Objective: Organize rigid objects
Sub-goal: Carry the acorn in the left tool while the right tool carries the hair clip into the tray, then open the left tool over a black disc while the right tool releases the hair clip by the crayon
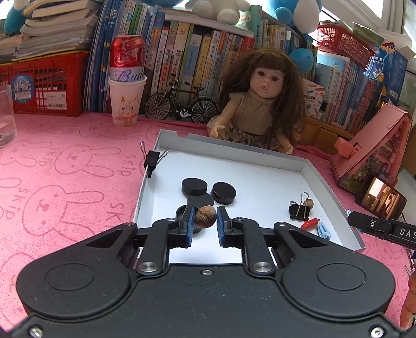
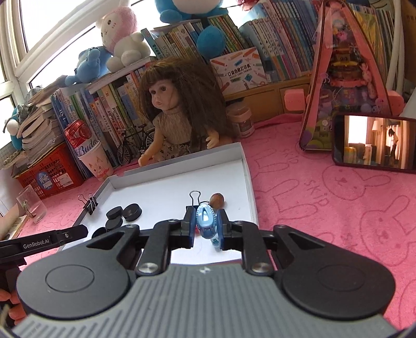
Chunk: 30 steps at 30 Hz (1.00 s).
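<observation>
In the white tray: four black discs, two binder clips, a second nut.
Left gripper: pinching a brown nut.
Right gripper: clamping a blue clip.
Progress: midway, likely; both pieces not yet placed.

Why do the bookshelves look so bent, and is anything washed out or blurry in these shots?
Left wrist view: the fisheye lens bows the row of books; daylight burns out the top right window. Right wrist view: the window is blown white, the tray rim curves, and the near gripper body looks soft.
</observation>
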### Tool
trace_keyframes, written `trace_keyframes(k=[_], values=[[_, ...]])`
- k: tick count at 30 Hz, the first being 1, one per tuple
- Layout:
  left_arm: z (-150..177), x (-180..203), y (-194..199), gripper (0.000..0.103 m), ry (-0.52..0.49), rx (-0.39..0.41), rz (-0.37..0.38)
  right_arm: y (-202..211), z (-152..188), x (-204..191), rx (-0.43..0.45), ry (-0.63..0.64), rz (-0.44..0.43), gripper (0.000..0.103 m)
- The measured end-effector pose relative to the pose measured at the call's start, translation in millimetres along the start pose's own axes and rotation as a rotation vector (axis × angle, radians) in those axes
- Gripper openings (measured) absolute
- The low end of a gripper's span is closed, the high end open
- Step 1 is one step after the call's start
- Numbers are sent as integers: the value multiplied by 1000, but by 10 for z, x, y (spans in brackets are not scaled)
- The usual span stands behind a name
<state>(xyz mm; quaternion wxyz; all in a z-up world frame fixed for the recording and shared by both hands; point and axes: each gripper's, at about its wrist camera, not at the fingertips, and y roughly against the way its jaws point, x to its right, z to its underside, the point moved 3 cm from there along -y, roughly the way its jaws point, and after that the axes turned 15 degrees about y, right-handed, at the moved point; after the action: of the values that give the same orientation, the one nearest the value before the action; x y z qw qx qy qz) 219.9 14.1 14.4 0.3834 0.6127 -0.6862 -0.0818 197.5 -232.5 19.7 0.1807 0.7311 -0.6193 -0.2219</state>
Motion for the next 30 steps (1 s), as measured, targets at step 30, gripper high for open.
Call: trace_keyframes(k=[30], values=[[18,122,-266,49,-61,32,-40,-266,-34,8,-27,2,63,58]])
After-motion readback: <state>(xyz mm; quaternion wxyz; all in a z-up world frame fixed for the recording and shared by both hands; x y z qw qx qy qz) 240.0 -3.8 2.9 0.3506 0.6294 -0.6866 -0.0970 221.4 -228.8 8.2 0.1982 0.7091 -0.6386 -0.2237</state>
